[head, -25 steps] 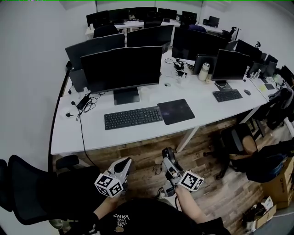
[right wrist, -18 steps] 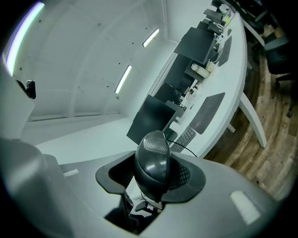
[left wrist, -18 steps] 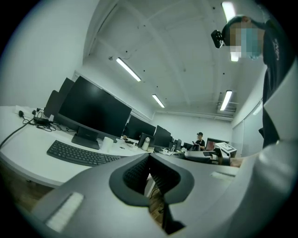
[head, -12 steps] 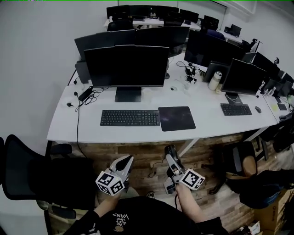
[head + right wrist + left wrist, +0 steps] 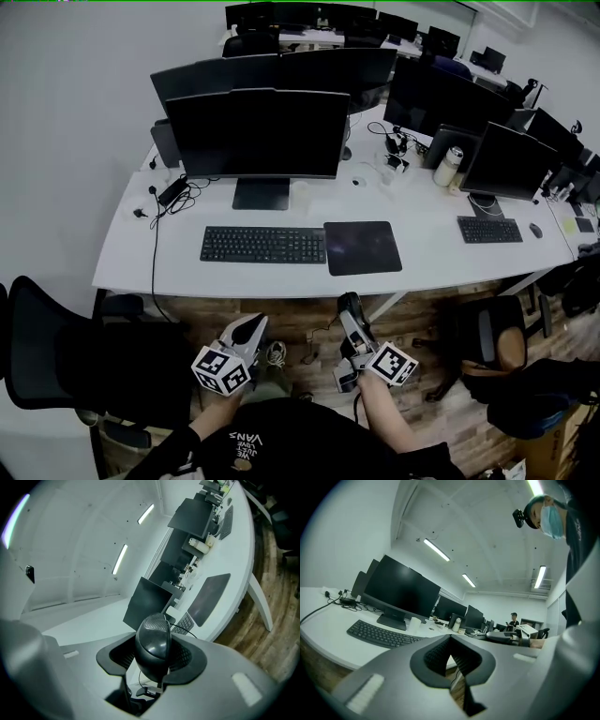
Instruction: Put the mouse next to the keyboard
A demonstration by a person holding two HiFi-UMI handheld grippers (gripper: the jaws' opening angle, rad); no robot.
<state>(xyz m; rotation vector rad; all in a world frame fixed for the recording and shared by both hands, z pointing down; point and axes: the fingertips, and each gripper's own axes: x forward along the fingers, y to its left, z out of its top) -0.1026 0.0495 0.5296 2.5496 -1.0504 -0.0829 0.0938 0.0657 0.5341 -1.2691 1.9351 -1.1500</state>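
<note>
While the right gripper (image 5: 350,317) has its fingers clamped on the mouse (image 5: 153,641), short of the bench (image 5: 141,272), the keyboard (image 5: 262,245) lies ahead and slightly left, long axis crosswise, its right end nearest this hand. The left gripper (image 5: 451,654) looks closed and empty.

Head view high, steeply down on desk (image 5: 436,251); gripper views low, probably share keyboard (image 5: 379,634).

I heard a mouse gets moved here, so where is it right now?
The mouse is clamped in the right gripper, held above the floor just short of the desk's front edge, near the mouse pad.
</note>
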